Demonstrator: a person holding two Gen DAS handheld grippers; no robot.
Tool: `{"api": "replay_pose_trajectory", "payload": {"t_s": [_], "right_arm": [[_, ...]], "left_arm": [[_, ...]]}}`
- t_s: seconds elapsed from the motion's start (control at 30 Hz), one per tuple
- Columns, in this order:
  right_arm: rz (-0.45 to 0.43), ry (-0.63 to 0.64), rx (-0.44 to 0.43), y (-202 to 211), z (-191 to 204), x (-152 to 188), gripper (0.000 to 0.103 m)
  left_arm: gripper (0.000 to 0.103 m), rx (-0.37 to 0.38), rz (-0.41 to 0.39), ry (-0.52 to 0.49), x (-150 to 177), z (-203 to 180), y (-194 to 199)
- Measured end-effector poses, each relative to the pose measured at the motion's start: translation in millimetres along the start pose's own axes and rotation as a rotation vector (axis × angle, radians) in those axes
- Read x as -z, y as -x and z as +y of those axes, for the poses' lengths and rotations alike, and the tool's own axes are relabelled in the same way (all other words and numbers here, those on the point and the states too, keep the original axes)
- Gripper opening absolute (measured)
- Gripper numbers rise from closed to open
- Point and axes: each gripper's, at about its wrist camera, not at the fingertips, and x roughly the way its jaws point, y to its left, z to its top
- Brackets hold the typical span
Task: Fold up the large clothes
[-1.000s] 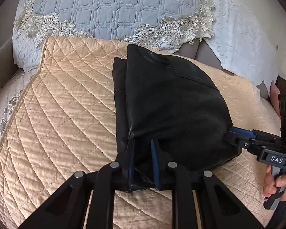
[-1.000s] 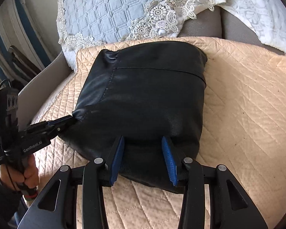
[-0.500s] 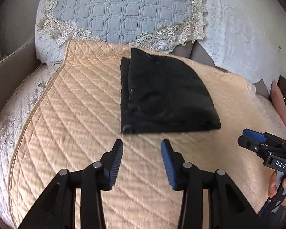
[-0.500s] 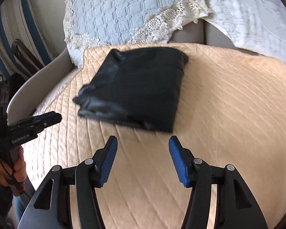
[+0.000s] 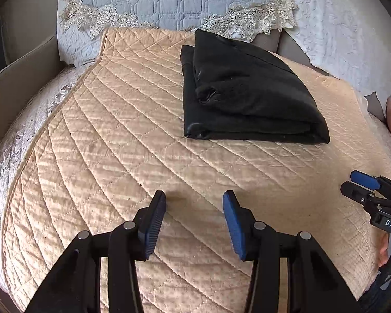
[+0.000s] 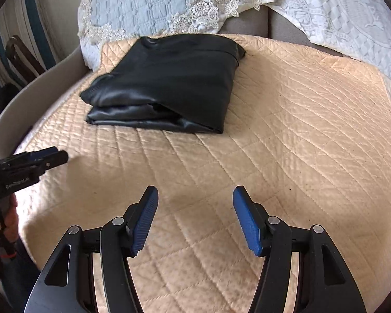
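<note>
I read white letters "DAS" on the black body of the right gripper [image 5: 362, 187], low beside the beige quilt [image 5: 117, 135], faint blurred lettering on the left gripper [image 6: 52, 157], possibly "GenRobot.AI", nothing else legible

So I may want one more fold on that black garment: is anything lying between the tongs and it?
Nothing visible. Only bare beige quilt lies between the left tongs, the right tongs and the folded black garment. Both tongs are opening, with nothing between them.
</note>
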Motion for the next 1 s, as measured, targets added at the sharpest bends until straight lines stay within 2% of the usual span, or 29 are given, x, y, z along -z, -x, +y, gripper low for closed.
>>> {"api": "replay_pose_trajectory", "payload": {"t_s": [0.4,1.0], "right_arm": [[-0.019,0.005,0.006,-16,-3,-2,0.07],[-0.026,0.01,0.004,-17,-5,-1,0.071]], "left_arm": [[0.067,-0.025,-0.032,-0.011,0,-3,-12],[0.072,-0.047,-0.034,-0.022,0,-3,-13]]}}
